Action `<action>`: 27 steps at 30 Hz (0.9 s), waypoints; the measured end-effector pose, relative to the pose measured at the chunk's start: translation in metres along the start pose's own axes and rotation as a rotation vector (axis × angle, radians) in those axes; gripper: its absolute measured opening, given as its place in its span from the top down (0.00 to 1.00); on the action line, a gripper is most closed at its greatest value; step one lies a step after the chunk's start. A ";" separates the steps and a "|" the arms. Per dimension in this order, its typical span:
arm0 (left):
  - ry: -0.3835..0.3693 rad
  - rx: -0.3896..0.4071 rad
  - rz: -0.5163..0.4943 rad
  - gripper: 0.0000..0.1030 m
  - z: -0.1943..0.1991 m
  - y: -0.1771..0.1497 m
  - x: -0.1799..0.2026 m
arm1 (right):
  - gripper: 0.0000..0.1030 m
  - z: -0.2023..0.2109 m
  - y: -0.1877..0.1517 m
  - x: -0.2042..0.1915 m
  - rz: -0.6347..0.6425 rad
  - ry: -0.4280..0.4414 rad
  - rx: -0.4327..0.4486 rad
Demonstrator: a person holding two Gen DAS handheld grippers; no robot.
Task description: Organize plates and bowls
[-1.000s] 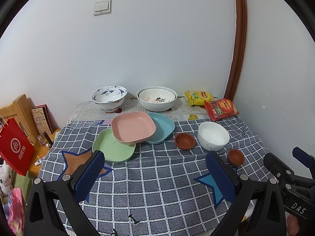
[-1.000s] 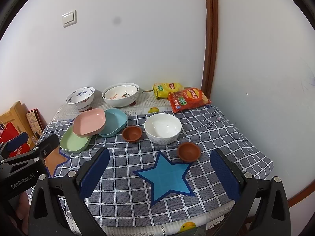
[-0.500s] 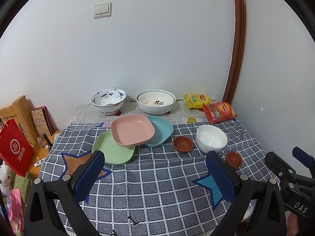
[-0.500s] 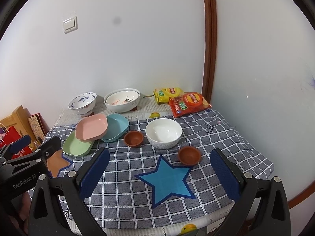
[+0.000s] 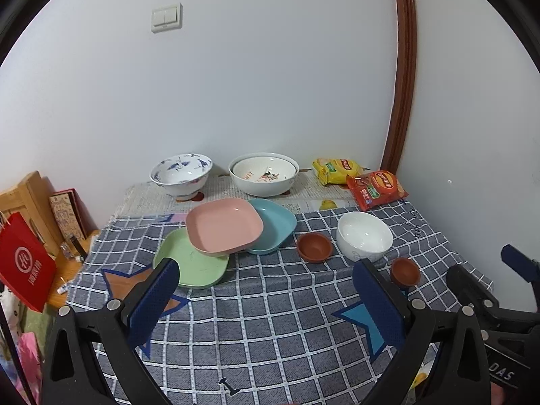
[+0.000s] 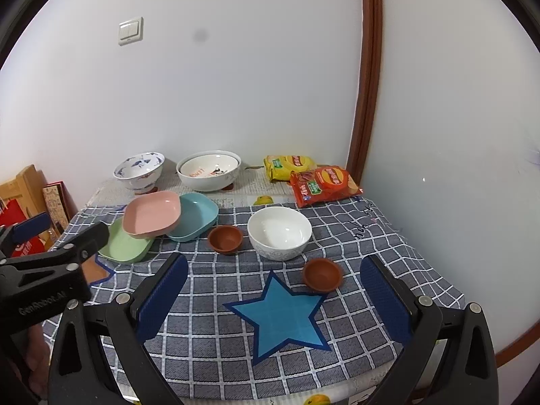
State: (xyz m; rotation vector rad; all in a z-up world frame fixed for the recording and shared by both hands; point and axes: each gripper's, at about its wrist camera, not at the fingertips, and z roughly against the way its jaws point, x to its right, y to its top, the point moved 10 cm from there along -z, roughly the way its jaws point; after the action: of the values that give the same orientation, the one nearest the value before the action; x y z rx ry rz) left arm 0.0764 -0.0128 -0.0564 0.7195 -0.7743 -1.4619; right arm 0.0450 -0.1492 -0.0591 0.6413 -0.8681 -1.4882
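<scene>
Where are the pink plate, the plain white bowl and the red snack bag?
pink plate point(image 5: 224, 226), left wrist view, inner floor.
plain white bowl point(image 6: 279, 230), right wrist view, inside.
red snack bag point(image 6: 324, 185), right wrist view, front face.

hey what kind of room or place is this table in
Probably a corner of someone's home, an eating nook perhaps. A small table under a checked cloth stands against plain white walls with a light switch, bearing household bowls such as the white bowl and snack packets.

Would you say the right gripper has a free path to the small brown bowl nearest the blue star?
Probably yes: the right gripper is open and empty, and only bare cloth and the blue star lie before the small brown bowl.
</scene>
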 end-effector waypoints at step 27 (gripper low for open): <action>-0.019 -0.069 -0.006 0.00 -0.069 0.001 -0.020 | 0.02 -0.072 -0.001 -0.006 -0.052 0.036 -0.088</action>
State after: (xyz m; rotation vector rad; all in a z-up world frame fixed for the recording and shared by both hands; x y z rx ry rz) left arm 0.1336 0.0047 -0.0957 0.6574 -0.7335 -1.4957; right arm 0.1032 -0.1540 -0.1009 0.6277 -0.7597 -1.5482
